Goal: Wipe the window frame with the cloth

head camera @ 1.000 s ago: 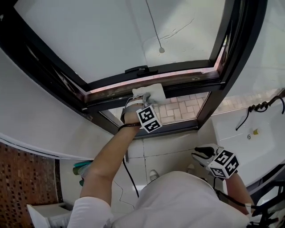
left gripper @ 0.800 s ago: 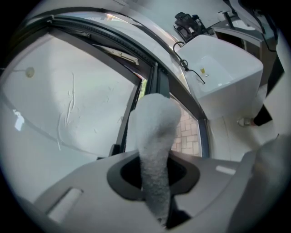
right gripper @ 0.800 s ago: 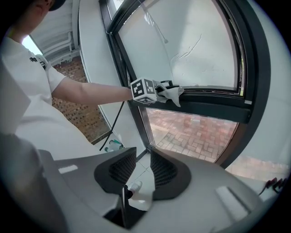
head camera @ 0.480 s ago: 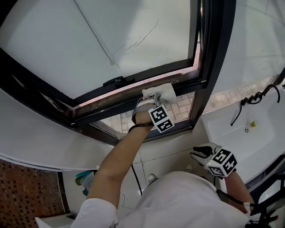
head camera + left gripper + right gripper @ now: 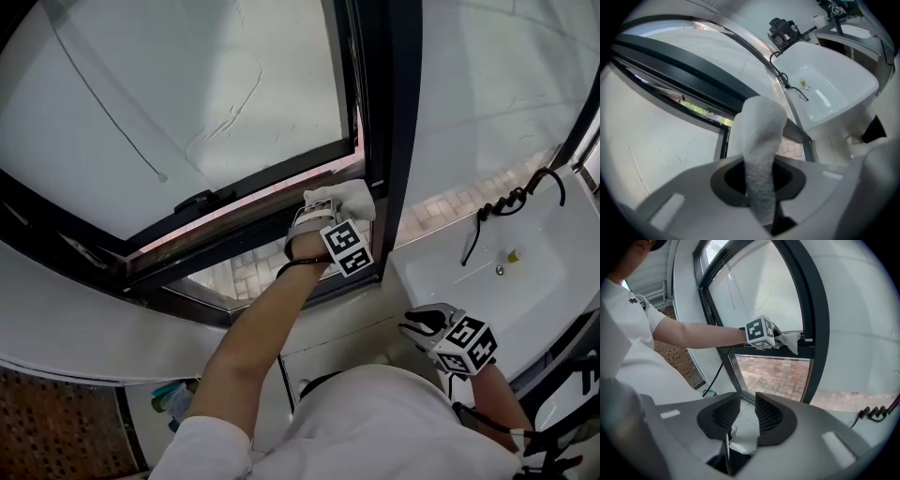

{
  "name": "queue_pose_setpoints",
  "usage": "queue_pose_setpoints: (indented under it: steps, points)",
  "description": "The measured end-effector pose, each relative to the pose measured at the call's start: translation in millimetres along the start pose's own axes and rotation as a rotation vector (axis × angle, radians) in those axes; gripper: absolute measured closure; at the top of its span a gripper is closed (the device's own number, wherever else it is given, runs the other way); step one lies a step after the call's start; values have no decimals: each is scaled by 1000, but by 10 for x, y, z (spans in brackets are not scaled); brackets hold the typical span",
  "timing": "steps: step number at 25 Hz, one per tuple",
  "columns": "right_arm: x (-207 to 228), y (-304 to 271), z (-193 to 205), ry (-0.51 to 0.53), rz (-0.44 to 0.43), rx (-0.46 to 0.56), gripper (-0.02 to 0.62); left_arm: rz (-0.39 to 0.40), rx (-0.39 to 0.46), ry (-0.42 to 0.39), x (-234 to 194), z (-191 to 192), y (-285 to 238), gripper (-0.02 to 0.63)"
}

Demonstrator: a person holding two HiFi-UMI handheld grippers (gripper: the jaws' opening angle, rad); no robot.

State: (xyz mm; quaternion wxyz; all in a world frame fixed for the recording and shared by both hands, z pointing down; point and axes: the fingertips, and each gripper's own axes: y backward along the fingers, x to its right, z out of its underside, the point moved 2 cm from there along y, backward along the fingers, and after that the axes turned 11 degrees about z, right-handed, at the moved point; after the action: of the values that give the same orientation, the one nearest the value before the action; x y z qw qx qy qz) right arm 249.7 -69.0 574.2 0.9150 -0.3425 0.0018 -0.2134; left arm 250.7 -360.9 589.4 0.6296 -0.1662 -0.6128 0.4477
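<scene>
A white cloth (image 5: 349,198) is pressed on the dark horizontal bar of the window frame (image 5: 225,225), right beside the vertical post (image 5: 389,112). My left gripper (image 5: 323,202) is shut on it, arm stretched up from below. In the left gripper view the cloth (image 5: 759,140) sticks out from between the jaws of the left gripper (image 5: 759,187). My right gripper (image 5: 419,324) hangs low by my body, away from the window. In the right gripper view the right gripper (image 5: 747,413) has its jaws close together with nothing held, and the cloth (image 5: 790,341) shows on the bar.
A white basin (image 5: 497,272) with a black hose (image 5: 511,202) stands to the right, below the tiled wall. Through the lower pane I see brick paving (image 5: 244,267). A cord (image 5: 103,103) hangs across the upper glass.
My left gripper has slid the cloth rightward along the horizontal bar up to the vertical post. The right gripper has stayed low.
</scene>
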Motion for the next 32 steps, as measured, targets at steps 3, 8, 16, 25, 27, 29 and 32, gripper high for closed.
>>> queue_pose_setpoints:
  steps: [3, 8, 16, 25, 27, 29, 32]
  points:
    - [132, 100, 78, -17, 13, 2, 495, 10, -4, -12, -24, -212, -81, 514]
    - [349, 247, 188, -45, 40, 15, 495, 21, -21, -14, -46, -325, -126, 514]
    - [419, 271, 143, -27, 22, 38, 495, 45, -37, -3, -72, -320, -86, 514]
    - [393, 267, 158, -17, 3, 40, 495, 63, -28, -33, 55, -324, 49, 514]
    - [380, 252, 158, -14, -3, 40, 495, 41, -27, -32, -50, -320, 103, 514]
    - [371, 242, 143, -10, -8, 42, 495, 13, -23, -31, -190, -325, 173, 514]
    - [386, 253, 119, -3, -8, 47, 495, -35, -8, -32, -441, -370, 337, 514]
